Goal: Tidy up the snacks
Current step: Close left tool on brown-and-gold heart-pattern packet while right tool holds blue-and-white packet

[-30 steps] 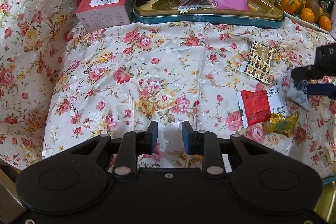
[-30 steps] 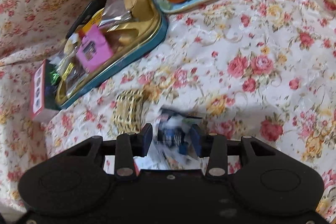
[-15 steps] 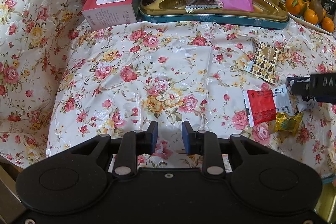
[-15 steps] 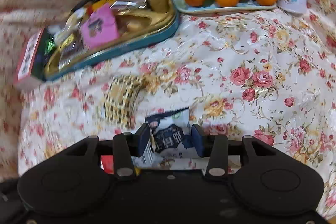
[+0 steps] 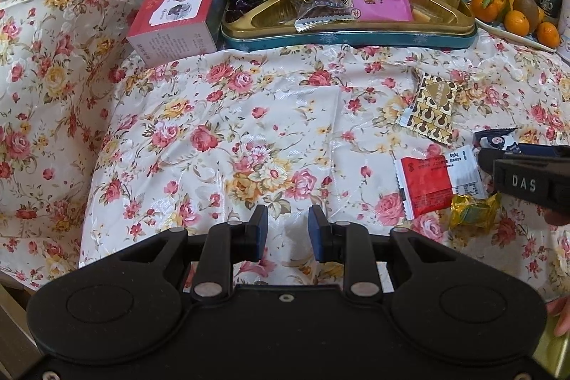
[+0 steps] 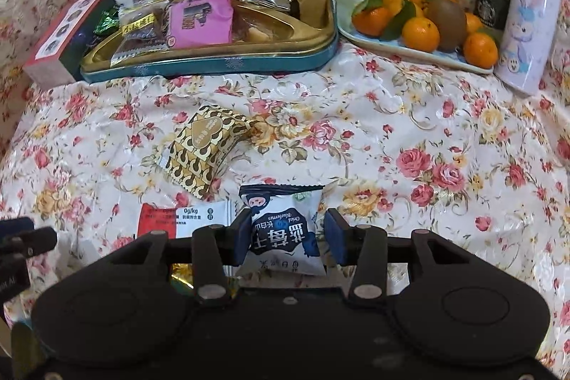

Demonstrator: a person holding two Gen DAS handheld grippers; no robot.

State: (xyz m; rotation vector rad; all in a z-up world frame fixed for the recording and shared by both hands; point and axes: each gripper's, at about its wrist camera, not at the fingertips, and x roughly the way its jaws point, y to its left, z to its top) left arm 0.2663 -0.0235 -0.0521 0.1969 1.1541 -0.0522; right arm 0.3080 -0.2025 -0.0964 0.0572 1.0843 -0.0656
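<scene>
A blue-and-white dried blueberry packet (image 6: 285,219) lies on the floral cloth between the fingers of my right gripper (image 6: 288,232). The left pad touches it and a thin gap shows at the right pad, so the jaws stand open around it. In the left wrist view the same packet (image 5: 495,139) peeks out past the right gripper's fingers (image 5: 516,182). My left gripper (image 5: 288,230) hovers over bare cloth, open, with nothing in it. The gold tin tray (image 6: 213,66) at the back holds several snack packets.
A gold-brown patterned packet (image 6: 203,145), a red-and-white packet (image 5: 431,187) and a gold-wrapped candy (image 5: 470,209) lie loose on the cloth. A red box (image 5: 178,9) stands left of the tray. A fruit plate (image 6: 409,48), a dark can (image 6: 491,6) and a lilac bottle (image 6: 527,24) are at the back right.
The right gripper has rolled, so its view is now level, and the blueberry packet sits straight and deeper between its fingers. The left gripper has stayed put.
</scene>
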